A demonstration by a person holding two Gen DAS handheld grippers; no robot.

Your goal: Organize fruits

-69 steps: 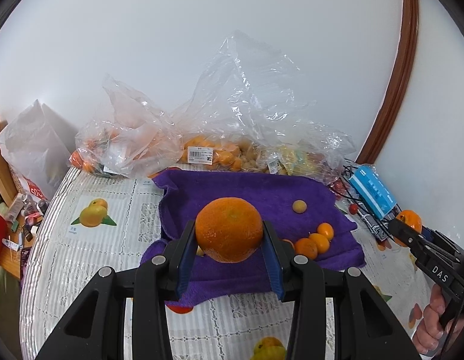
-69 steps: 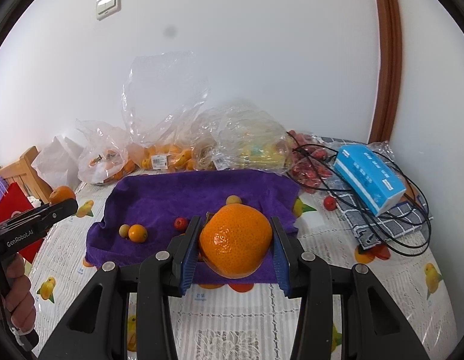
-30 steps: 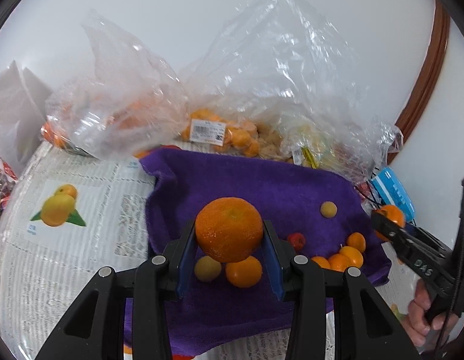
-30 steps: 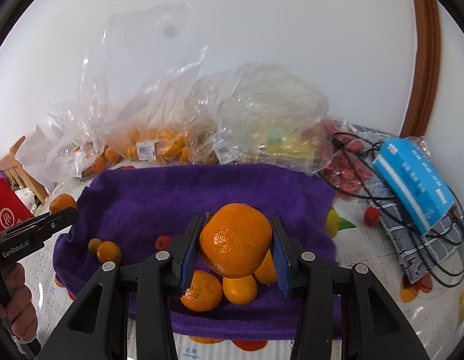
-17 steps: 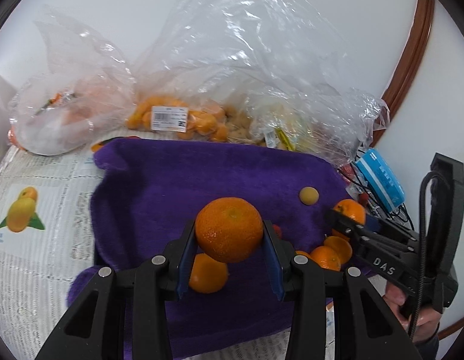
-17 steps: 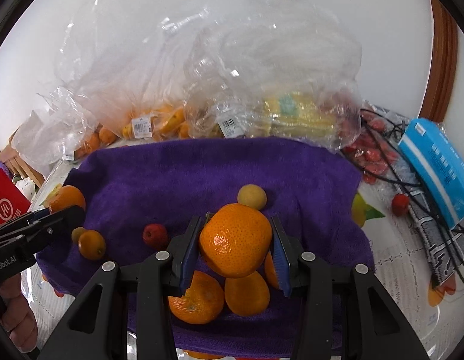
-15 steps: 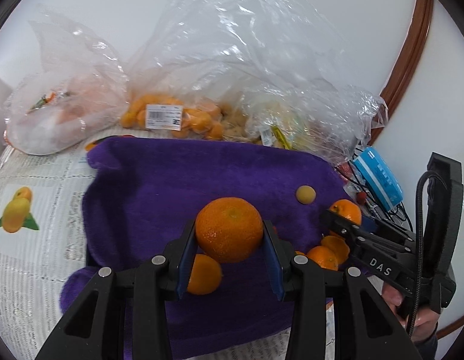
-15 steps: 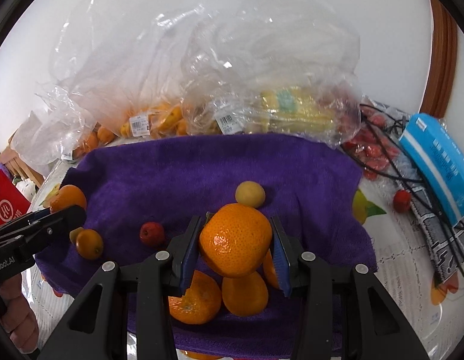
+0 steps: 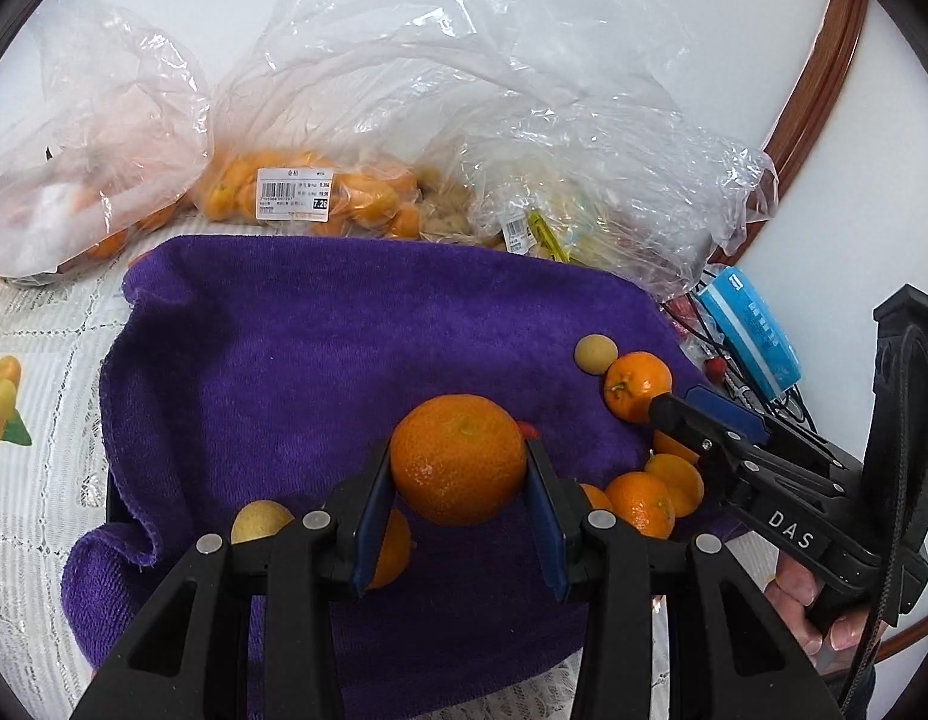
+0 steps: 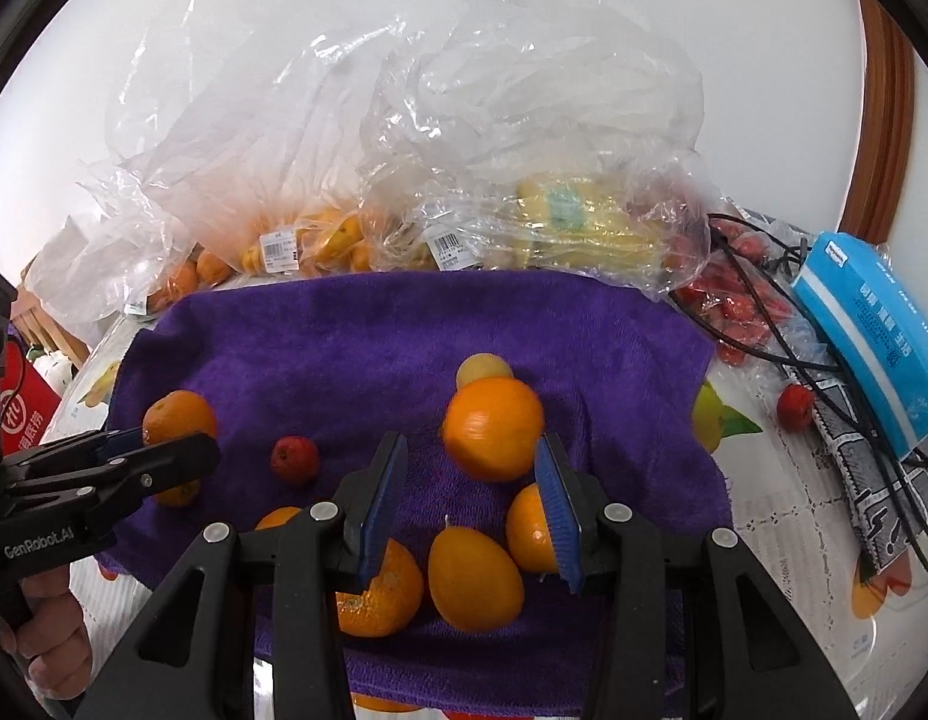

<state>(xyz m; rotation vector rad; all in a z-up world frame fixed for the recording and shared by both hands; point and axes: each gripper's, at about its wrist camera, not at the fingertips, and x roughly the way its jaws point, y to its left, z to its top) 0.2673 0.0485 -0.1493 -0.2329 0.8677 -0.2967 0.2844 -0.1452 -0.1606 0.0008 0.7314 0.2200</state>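
Observation:
My left gripper [image 9: 458,450] is shut on a large orange [image 9: 458,459] and holds it just above the purple towel [image 9: 284,360]. My right gripper [image 10: 471,441] stands open. A second large orange [image 10: 493,429], slightly blurred, lies just past its fingertips on the towel [image 10: 344,348], clear of the left pad. It is in front of a pale round fruit [image 10: 484,369]. Several small oranges [image 10: 472,579] lie under the right fingers, and a red fruit [image 10: 294,459] sits to their left. In the right wrist view the left gripper [image 10: 206,450] comes in from the left with its orange [image 10: 179,417].
Clear plastic bags of fruit [image 10: 320,252] line the far edge of the towel against the wall. A blue box [image 10: 871,336] and black cables [image 10: 781,330] lie on the right, with a loose red fruit [image 10: 795,405]. A red box [image 10: 23,417] is at the far left.
Both grippers have sunk closer to the towel. The right gripper's orange has left its pads and now lies ahead of the fingertips. The left gripper still grips its orange.

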